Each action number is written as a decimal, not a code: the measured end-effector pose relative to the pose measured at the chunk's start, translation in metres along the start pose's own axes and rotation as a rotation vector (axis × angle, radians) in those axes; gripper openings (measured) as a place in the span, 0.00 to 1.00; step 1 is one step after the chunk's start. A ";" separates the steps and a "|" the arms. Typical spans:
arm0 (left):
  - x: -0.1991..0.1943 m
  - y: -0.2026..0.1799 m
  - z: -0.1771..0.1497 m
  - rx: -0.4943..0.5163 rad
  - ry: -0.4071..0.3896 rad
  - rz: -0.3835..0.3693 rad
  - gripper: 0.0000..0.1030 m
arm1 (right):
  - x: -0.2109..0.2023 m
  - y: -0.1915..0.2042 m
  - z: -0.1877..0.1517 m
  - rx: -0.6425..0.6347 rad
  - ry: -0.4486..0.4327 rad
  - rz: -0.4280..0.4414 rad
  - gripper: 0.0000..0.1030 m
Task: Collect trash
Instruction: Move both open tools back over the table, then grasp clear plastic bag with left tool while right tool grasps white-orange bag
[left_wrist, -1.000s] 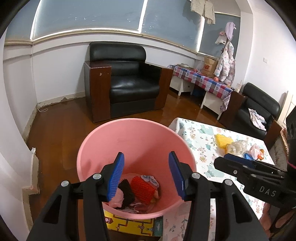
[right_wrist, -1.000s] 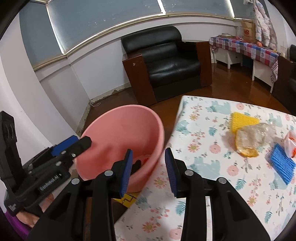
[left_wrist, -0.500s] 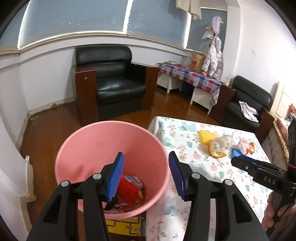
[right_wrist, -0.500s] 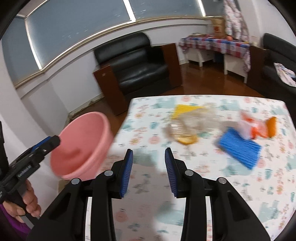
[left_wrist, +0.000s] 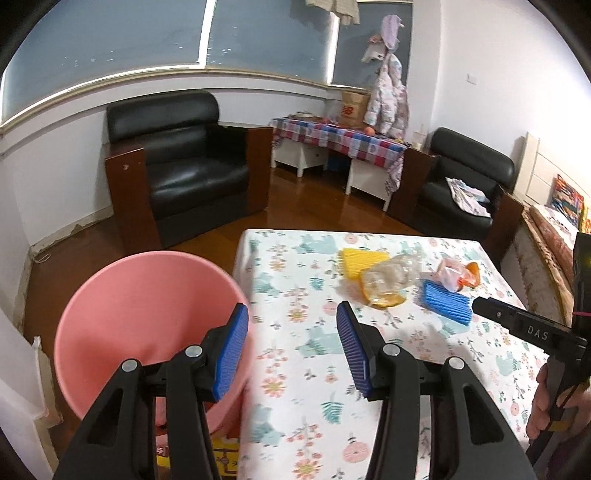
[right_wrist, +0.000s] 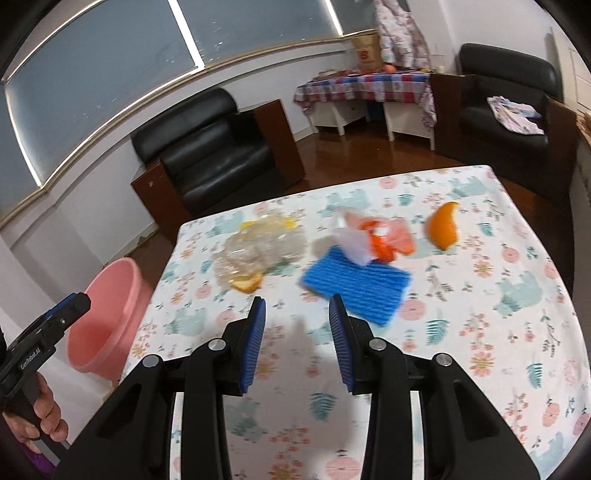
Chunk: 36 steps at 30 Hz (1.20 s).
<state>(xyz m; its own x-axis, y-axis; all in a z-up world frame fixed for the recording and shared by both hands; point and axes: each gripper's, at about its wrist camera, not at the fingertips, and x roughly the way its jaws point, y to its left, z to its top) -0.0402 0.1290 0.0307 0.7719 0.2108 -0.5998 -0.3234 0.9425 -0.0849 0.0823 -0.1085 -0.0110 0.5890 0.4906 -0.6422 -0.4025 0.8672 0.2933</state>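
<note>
While you hold both tools over the table (right_wrist: 480, 332) with its flowered cloth, the biggest item near you is the pink bucket (left_wrist: 147, 295), standing on the floor against the table's left edge. On the cloth, the trash sits in a loose cluster: a blue ribbed foam sheet (right_wrist: 356, 282) lies flat just ahead of your right gripper (right_wrist: 297, 343), with a crumpled pink-and-white wrapper (right_wrist: 373, 240) overlapping its far edge. Left of that is a crushed clear plastic bottle (right_wrist: 258, 247), resting against a yellow foam piece (left_wrist: 360, 260). An orange peel (right_wrist: 443, 229) lies apart on the right. Your right gripper's pads are spread apart with nothing between them. Your left gripper (left_wrist: 291, 347) is likewise spread wide and empty, straddling the bucket's rim and the table edge.
</note>
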 end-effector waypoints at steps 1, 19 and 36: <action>0.003 -0.004 0.001 0.007 0.003 -0.008 0.48 | -0.001 -0.005 0.001 0.011 -0.007 -0.006 0.35; 0.101 -0.108 0.034 0.205 0.075 -0.110 0.48 | 0.008 -0.059 0.034 0.095 -0.057 -0.029 0.44; 0.149 -0.131 0.026 0.284 0.069 -0.051 0.23 | 0.072 -0.080 0.039 0.170 0.025 0.007 0.38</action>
<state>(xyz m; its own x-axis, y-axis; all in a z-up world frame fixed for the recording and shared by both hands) 0.1318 0.0435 -0.0269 0.7412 0.1526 -0.6537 -0.1119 0.9883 0.1038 0.1839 -0.1389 -0.0530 0.5683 0.4959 -0.6566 -0.2810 0.8670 0.4115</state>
